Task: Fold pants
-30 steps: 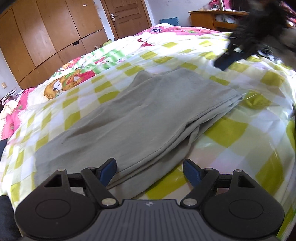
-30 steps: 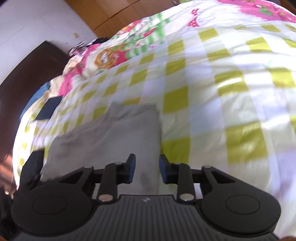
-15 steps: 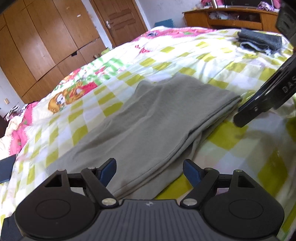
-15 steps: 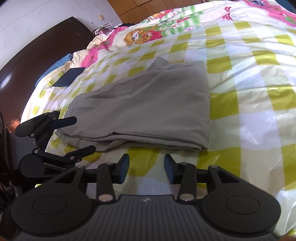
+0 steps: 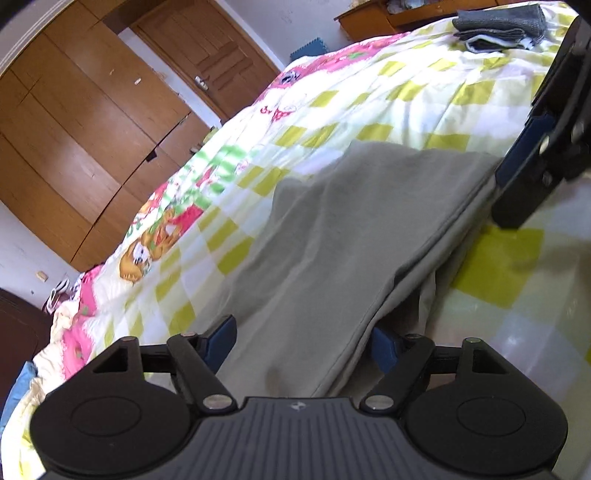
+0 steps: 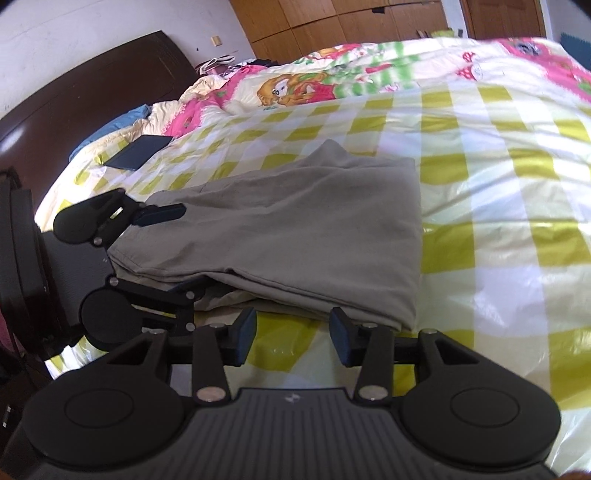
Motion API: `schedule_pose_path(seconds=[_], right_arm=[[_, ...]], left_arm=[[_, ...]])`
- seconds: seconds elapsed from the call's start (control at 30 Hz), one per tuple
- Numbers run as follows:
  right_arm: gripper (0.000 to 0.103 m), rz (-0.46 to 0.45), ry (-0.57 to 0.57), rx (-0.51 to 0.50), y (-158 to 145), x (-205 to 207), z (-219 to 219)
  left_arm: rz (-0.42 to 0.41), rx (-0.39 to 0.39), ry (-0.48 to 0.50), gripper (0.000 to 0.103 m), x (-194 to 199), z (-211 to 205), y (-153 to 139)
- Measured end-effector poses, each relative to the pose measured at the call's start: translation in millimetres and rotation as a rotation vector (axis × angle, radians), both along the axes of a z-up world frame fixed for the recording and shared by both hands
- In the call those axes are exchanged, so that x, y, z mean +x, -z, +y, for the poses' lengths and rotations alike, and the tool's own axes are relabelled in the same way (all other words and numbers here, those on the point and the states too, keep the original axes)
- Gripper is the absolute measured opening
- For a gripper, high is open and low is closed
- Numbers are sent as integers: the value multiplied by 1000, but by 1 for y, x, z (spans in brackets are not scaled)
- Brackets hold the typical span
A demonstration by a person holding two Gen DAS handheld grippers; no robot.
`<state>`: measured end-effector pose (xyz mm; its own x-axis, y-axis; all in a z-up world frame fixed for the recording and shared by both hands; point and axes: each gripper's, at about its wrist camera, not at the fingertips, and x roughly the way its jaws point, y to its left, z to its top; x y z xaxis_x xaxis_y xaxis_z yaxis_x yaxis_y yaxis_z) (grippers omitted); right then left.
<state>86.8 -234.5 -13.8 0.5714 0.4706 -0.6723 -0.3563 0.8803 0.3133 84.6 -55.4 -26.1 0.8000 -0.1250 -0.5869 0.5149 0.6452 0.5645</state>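
Grey pants (image 6: 288, 232) lie folded flat on the bed (image 6: 498, 206), over its yellow-checked cover, layered edges toward the cameras. Left gripper (image 5: 301, 341) straddles one end of the pants, jaws wide and just closing a little, cloth between them but pads not pressing. Right gripper (image 6: 293, 332) sits just short of the near edge by the other end, jaws partly open after widening, nothing between them. A dark flat phone-like thing (image 6: 138, 152) lies near the pillows. Folded dark clothes (image 5: 498, 24) sit far up the bed. Wooden wardrobe (image 5: 85, 129) behind.
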Motion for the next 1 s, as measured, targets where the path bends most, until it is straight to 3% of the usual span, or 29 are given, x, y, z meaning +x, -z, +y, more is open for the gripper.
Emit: schedule_pose_path(seconds=[0.13,0.3,0.4,0.5,0.6,0.73,0.83,1.0], right_arm=[[49,-34,-12,-49,-2,0,9],[51,-52,19,-84,-6,-3,6],[52,-52,26,-92,-7,0,2],[52,-53,24,-105,-7,4,2],[56,-32,46,-102,-3,9,-1],[56,13,154,-23,3,23,-28],[58,73,240,121,9,43,-55],[57,238,228,328,42,93,-73]], left_arm=[[20,13,86,84,0,-13,9],[103,-105,210,81,-1,-26,-1],[139,-106,297,82,-12,-31,-1],[133,-108,281,82,-16,-28,-1],[139,-161,246,82,-22,-16,-11],[106,-216,206,82,-24,-2,-26],[96,-233,164,82,-15,4,-26],[116,-261,61,82,6,16,-15]])
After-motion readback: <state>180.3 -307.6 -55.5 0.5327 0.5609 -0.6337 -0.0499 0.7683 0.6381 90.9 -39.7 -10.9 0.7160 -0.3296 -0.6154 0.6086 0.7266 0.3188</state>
